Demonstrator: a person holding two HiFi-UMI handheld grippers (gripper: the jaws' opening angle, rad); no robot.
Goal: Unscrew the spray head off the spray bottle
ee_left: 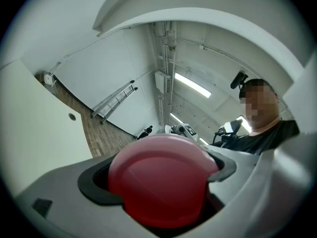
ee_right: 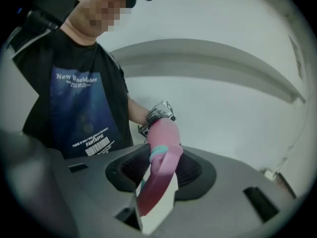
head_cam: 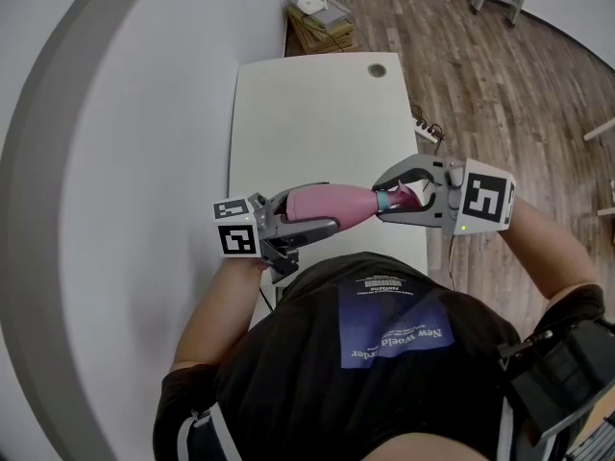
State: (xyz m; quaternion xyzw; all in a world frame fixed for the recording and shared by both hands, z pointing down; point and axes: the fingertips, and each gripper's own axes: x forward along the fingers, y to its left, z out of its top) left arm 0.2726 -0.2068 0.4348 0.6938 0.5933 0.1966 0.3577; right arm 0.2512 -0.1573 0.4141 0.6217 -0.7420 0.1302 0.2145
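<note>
Bottle held aloft: we see the pink spray bottle lying level in mid-air over the near edge of the white desk, just in front of the person's black T-shirt, touching no part of the desk. The left claw is closed round the bottle's body. In the left gripper view the round pink base fills the gap btwn the dark pads, which press on it from both sides. The right claw, about half closed, has hold of the spray head. In the right gripper view the pink trigger and a white part of the head sit btwn the ribbed pads, w/ the teal collar just beyond them at the bottle's neck. The head is still on the bottle. Elsewhere, a round cable hole sits near the desk's far right corner, and a cardboard box stands on the wood floor beyond the far edge.
</note>
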